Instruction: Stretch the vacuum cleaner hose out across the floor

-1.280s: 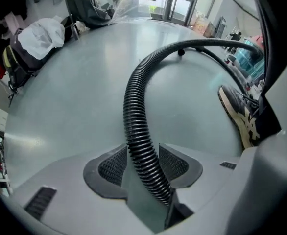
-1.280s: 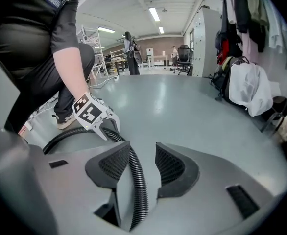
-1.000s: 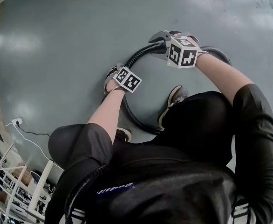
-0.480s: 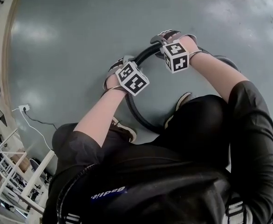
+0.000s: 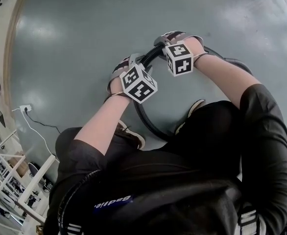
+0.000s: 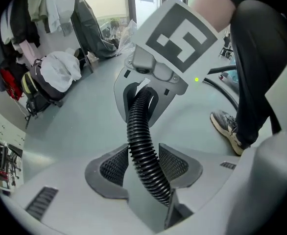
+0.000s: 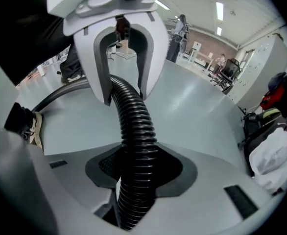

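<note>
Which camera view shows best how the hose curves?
The head view: the hose shows as one long arc against the floor. The left gripper view and the right gripper view each show only a short ribbed stretch, close up.

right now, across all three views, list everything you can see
hose: 1, black ribbed, looped on the floor by the feet, a stretch raised between both grippers
floor: 1, glossy grey-green, under everything
plug and cord: 1, white, on the floor at the head view's left edge
rack: 1, white, bottom left of the head view
bags and clothes: a heap, white, red and dark, by the wall in the left gripper view
shoes: 2, grey, on the floor beside the hose loop
left gripper: 1, grey fingers shut on the hose
right gripper: 1, grey fingers have just been closing, the hose pressed between them
</note>
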